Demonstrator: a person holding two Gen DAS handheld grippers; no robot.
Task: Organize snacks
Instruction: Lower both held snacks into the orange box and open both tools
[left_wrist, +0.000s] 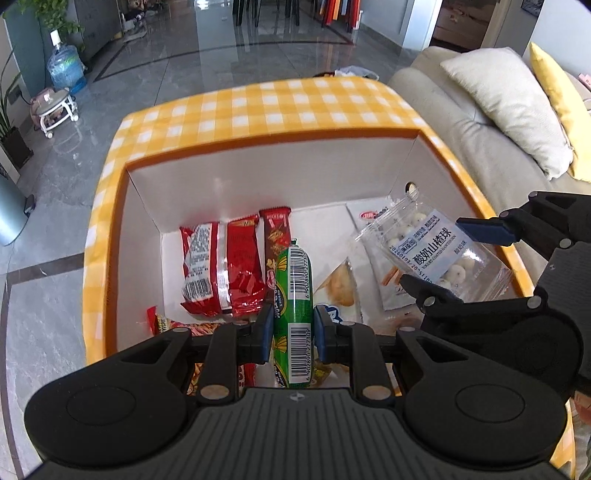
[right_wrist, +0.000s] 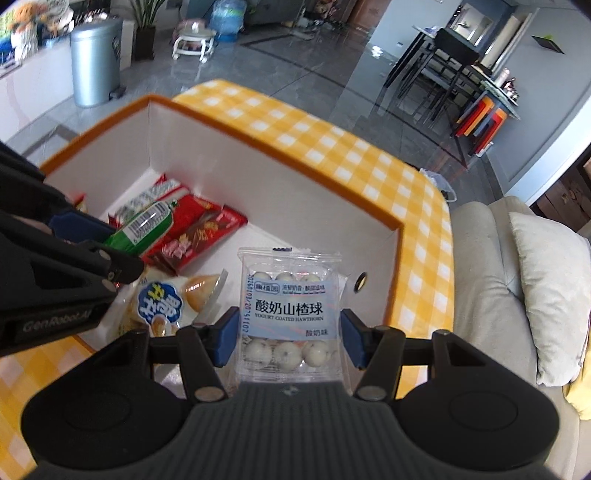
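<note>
Green sausage (left_wrist: 293, 295) clamped in left tongs (left_wrist: 290, 334) | right tongs (right_wrist: 290, 339) grip "YOGURT-COATED HAWTHORN" packet (right_wrist: 288, 314) | over box (left_wrist: 258, 162)

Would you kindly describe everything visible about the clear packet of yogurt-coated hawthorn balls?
The clear plastic packet of yogurt-coated hawthorn balls is a flat, squarish, sealed pouch with crimped ends. A pale blue and white label with Chinese and English print crosses its middle, and rows of round white balls show above and below it. The right gripper holds it by its two side edges, jaws closed on it, above the right part of the orange-rimmed white cardboard box, clear of the snacks lying inside.
</note>
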